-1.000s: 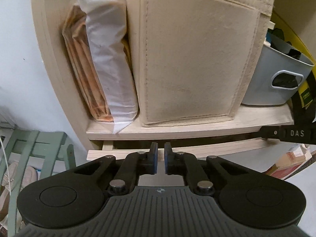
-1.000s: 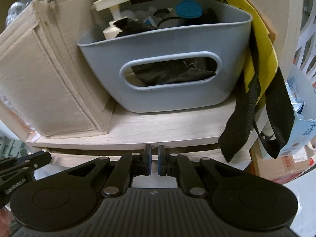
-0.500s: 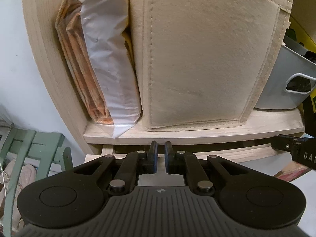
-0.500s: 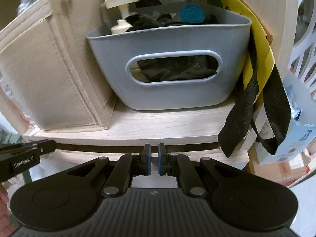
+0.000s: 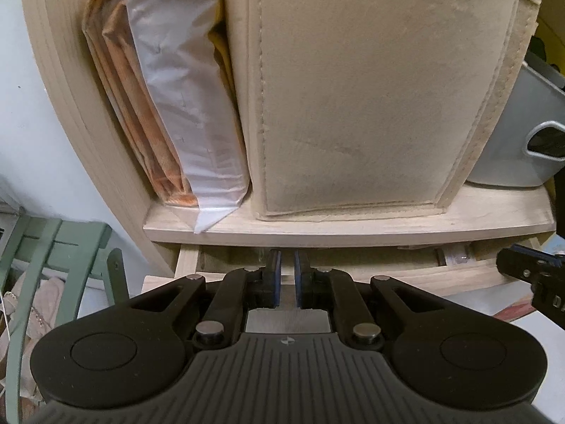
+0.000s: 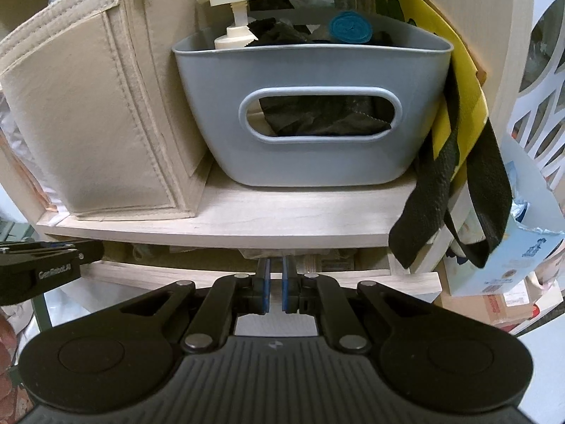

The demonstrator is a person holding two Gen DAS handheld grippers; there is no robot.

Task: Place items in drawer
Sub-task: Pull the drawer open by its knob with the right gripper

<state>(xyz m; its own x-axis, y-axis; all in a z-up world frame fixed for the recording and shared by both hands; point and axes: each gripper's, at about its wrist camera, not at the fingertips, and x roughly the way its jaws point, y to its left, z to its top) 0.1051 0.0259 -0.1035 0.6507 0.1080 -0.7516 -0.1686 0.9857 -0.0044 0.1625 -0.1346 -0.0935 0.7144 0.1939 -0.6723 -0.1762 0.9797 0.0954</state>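
Note:
A pale wooden drawer [image 5: 406, 277] sits slightly pulled out under a wooden shelf [image 5: 353, 233]; its front also shows in the right wrist view [image 6: 148, 274]. My left gripper [image 5: 287, 268] is shut and empty, its tips at the drawer's front edge. My right gripper [image 6: 275, 275] is shut and empty, tips at the drawer's front edge further right. Papers or packets show dimly inside the drawer gap [image 6: 328, 258]. Each gripper shows at the edge of the other's view [image 5: 529, 279] [image 6: 39, 268].
On the shelf stand a beige felt organiser [image 5: 370, 99], a white and orange plastic package [image 5: 169, 113] and a grey-blue basket [image 6: 310, 106] holding a pump bottle [image 6: 236, 17]. A black strap [image 6: 441, 190] hangs at the right. A green chair [image 5: 63, 254] stands at the left.
Both grippers have moved closer to the shelf and drawer. The drawer gap under the shelf looks wider now. Both stay shut.

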